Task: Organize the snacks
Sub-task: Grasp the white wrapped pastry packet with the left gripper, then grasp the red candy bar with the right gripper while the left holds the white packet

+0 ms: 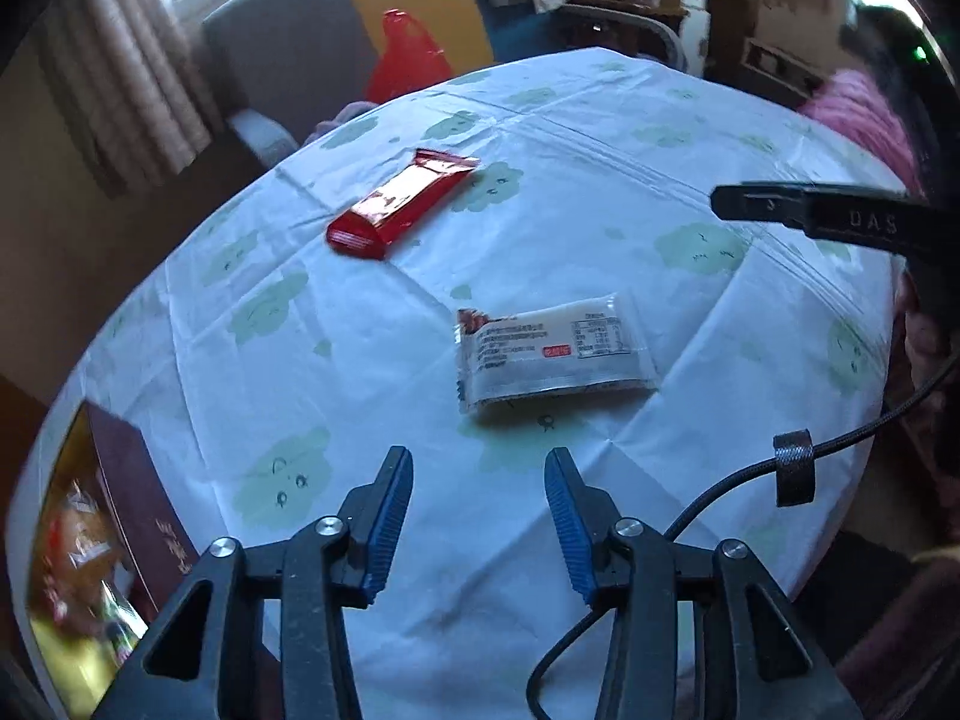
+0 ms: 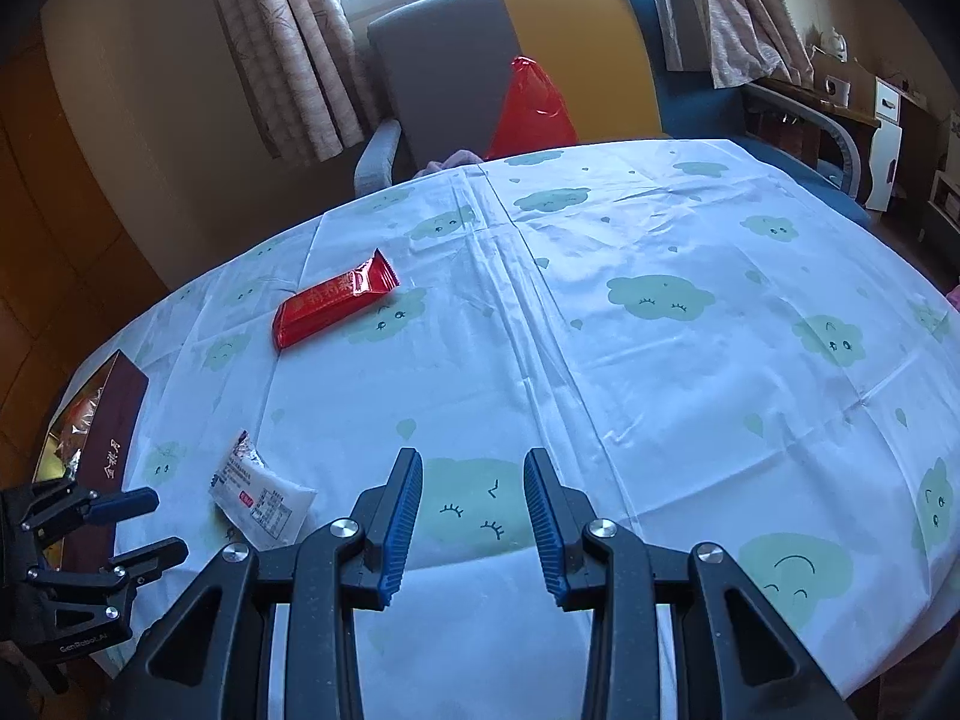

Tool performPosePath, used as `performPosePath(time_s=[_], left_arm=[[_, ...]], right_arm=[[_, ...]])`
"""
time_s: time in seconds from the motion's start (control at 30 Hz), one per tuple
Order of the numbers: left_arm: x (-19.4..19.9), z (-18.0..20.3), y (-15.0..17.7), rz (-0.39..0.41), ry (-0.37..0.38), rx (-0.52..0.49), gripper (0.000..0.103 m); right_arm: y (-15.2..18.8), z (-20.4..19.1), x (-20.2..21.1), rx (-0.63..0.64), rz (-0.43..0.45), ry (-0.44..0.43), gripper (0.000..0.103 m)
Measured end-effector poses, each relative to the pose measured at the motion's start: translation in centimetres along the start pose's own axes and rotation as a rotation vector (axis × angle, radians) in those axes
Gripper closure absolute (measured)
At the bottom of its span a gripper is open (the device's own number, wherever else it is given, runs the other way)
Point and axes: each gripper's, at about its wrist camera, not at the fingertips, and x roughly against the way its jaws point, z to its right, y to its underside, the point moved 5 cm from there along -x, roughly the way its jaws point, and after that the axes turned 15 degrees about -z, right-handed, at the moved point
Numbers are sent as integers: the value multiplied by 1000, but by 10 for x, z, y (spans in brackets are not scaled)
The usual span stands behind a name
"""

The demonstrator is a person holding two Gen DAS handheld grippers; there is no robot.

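Hovering with nothing between its spread blue pads, the left claw (image 1: 479,483) sits just short of the flat white plastic snack packet (image 1: 555,354) lying on the cloud-printed counter (image 1: 360,360). The right claw (image 2: 473,483), also parted and empty, hangs over bare cloth. Left of the near claw stands the dark maroon cardboard box (image 1: 141,498) with snacks inside; farther off lies the shiny red foil snack bar (image 1: 399,204). Thin and flat, the white packet could slide away or the pads could snag the loose cloth instead.
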Motion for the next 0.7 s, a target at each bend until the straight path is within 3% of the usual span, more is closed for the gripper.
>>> performPosePath(time_s=[0.03, 0.17, 0.33, 0.4, 0.47, 0.57, 0.7], left_arm=[[-2, 7, -7, -1, -14, -62, 45], [-13, 33, -33, 2, -125, -345, 43], [-30, 41, -62, -15, -73, -491, 40], [-35, 36, -75, -10, -32, -476, 36], [-40, 25, -85, -24, 35, -401, 38], [-51, 6, -93, -71, 218, -233, 57], [-48, -8, -80, -50, 233, -79, 65]], right_arm=[[1, -1, 1, 0, 2, -1, 67], [1, -1, 8, 10, 13, 6, 67], [0, 9, 9, 8, 8, 23, 67], [-3, 15, 7, -5, 4, 29, 67], [-6, 20, 5, -15, 1, 29, 67], [-13, 22, 1, -13, -2, 37, 67], [-28, 18, -5, 16, -7, 27, 67]])
